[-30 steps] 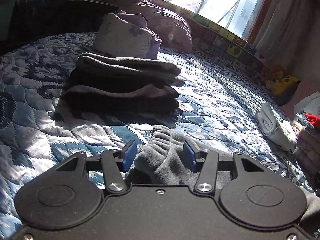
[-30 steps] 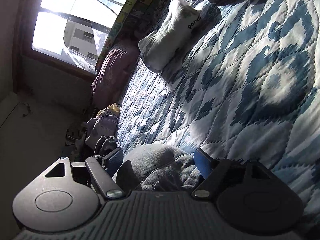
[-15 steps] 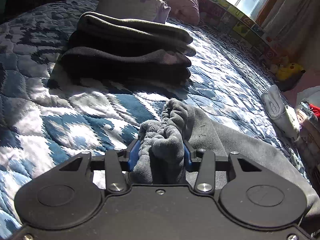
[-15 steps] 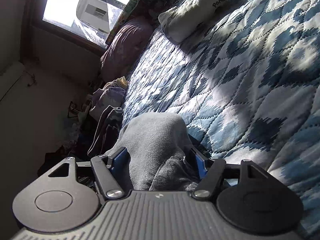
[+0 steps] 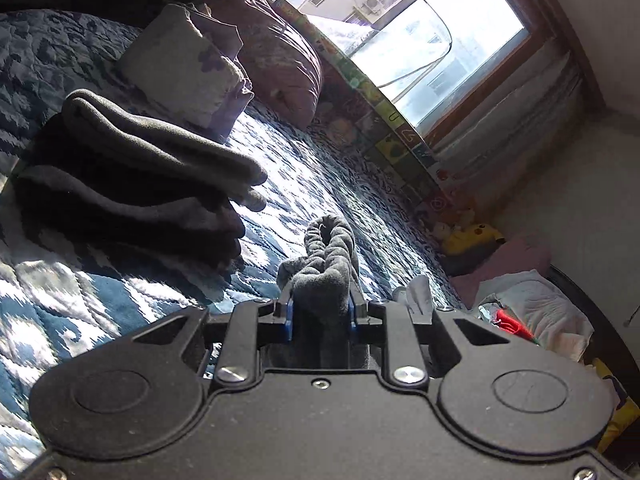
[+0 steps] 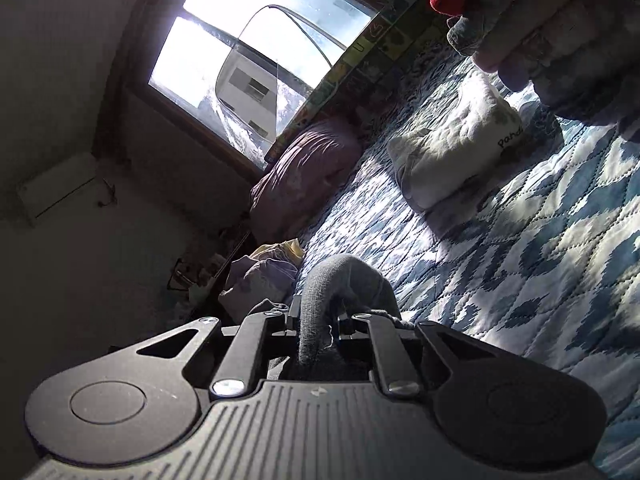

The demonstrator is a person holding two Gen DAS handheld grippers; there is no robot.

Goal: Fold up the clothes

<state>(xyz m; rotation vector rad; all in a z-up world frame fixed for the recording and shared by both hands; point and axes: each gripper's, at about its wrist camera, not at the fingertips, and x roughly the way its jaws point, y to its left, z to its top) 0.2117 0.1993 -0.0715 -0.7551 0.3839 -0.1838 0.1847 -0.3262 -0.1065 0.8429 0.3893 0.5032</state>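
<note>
Left gripper [image 5: 320,314] pinching a bunched grey garment [image 5: 329,264], blue pads pressed into the cloth, the fold raised above the bed [image 5: 80,300]. Right gripper [image 6: 318,320] clamped on a rolled edge of the same grey cloth [image 6: 340,284], jaws nearly together. Open blue-and-white quilt to the right of the right gripper and ahead of both. To the far left of the left gripper, a stack of folded dark clothes [image 5: 140,176] lying on the quilt, near but apart from the held cloth. Beyond the stack, a pale pillow [image 5: 180,68] and a mauve pillow [image 5: 280,56] against the patterned bed edge [image 5: 392,120] under the window [image 5: 440,32]. Far right, a yellow plush toy [image 5: 472,236] and a heap of loose laundry [image 5: 532,312] at the bed's side. In the right wrist view, a white folded bundle [image 6: 456,148] lying far on the quilt, and a blurred shape at top right, too close to identify.
</note>
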